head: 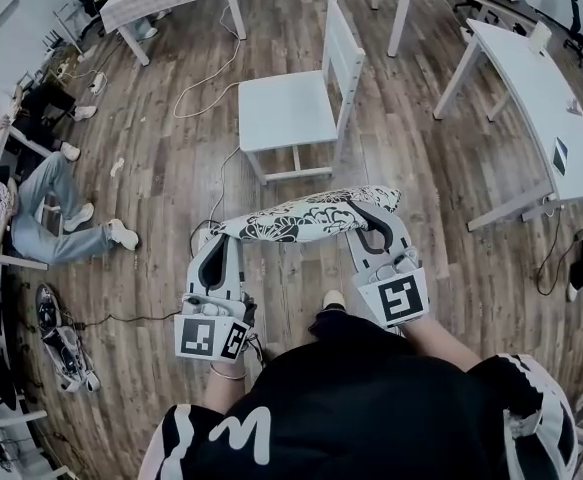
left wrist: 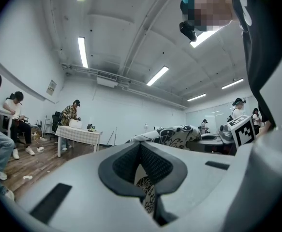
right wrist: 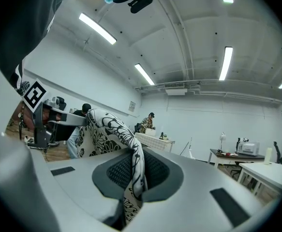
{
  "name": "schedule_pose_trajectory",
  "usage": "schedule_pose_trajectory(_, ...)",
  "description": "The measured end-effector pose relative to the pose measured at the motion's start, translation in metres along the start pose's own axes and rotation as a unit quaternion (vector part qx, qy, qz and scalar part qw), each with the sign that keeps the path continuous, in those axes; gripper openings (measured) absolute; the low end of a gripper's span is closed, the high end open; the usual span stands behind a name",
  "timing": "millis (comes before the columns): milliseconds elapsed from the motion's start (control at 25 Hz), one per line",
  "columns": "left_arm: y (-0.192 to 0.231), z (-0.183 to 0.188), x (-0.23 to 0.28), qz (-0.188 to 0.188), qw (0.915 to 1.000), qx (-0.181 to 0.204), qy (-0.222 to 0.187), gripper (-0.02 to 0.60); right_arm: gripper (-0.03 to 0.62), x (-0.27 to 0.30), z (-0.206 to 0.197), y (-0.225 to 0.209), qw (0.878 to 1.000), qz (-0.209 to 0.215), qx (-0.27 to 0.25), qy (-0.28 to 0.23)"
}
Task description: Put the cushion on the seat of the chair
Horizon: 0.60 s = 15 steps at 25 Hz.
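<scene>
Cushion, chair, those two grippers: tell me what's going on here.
A person holds a patterned cushion with two hand-held grippers. The left tongs are shut on one end and the right tongs on the other, so it hangs between them in the air. The white chair stands just ahead; its seat is bare, so the cushion is not yet on it.

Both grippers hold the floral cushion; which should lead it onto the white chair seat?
Right, marginally: the right gripper holds the end of the black-and-white floral fabric cushion nearer the white wooden chair's seat. The left gripper grips the farther end.
</scene>
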<state>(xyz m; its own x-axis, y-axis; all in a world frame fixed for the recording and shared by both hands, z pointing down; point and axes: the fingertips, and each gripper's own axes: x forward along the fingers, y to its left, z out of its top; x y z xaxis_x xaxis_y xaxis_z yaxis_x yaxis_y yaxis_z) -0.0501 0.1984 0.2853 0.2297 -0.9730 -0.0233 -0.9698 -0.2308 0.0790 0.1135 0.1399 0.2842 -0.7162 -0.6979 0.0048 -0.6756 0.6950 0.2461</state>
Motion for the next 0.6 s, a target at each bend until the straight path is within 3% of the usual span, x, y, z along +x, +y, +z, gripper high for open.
schedule_pose_trajectory(320, -0.008, -0.003, 0.047, 0.015, 0.9999, -0.002, -0.003, 0.003, 0.031, 0.02, -0.015, -0.044, 1.0, 0.015, 0.0, -0.001)
schedule_pose_trajectory(600, -0.008, -0.011, 0.058, 0.021, 0.9997, -0.009, 0.002, 0.003, 0.031, 0.025, -0.022, -0.053, 1.0, 0.022, 0.004, 0.0)
